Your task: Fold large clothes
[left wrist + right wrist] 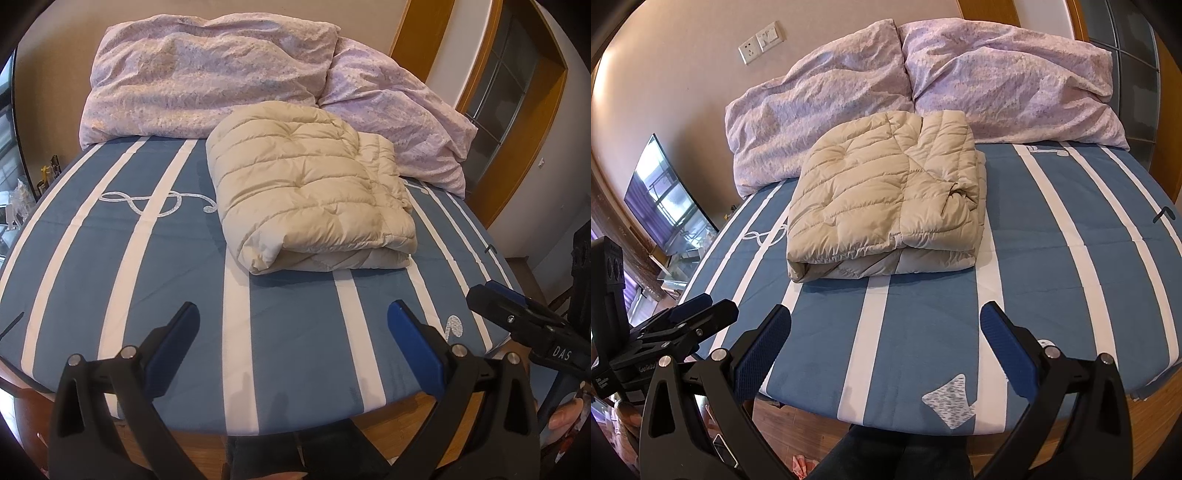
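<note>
A beige quilted puffer jacket [310, 188] [886, 199] lies folded into a thick rectangle on the blue and white striped bed sheet [295, 332] [923, 314], toward the pillows. My left gripper [293, 317] hovers open over the sheet near the bed's front edge, well short of the jacket, holding nothing. My right gripper [886, 317] is likewise open and empty near the front edge. Each gripper shows in the other's view: the right one [484, 295] at the right side, the left one [701, 310] at the left.
Two lilac patterned pillows [207, 74] [1008, 81] lean against the wall behind the jacket. A television [665, 195] stands left of the bed, and a wooden door frame [524, 122] is on the right. The bed's wooden frame [406, 417] and the person's legs [894, 454] sit below the grippers.
</note>
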A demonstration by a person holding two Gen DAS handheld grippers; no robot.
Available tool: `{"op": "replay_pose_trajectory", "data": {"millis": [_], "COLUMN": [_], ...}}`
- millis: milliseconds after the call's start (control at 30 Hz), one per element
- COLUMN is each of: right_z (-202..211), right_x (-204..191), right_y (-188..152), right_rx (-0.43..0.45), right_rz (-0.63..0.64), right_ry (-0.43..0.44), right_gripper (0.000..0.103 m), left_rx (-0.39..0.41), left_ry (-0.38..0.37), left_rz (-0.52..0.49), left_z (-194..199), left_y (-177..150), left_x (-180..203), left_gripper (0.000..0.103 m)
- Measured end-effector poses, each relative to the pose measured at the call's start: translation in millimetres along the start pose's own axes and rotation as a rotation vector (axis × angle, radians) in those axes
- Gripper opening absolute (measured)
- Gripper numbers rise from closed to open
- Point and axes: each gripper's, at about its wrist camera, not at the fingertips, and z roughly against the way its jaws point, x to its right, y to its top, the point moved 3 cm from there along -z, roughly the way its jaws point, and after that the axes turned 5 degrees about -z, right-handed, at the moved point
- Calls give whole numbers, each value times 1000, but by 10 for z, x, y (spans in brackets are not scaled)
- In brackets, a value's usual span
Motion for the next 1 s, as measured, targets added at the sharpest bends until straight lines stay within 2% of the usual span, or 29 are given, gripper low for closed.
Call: {"op": "replay_pose_trajectory", "data": {"millis": [1000], "right_z": [-113], "right_x": [55], "right_y": [0], "right_rx": [-21], "right_rz": [-5], "right_ry": [-1], "right_gripper": [102], "left_rx": [-6], "left_ry": [3], "left_rz": [3], "left_z": [-60], "left_y": [-2], "left_x": [-58], "left_gripper": [101]}}
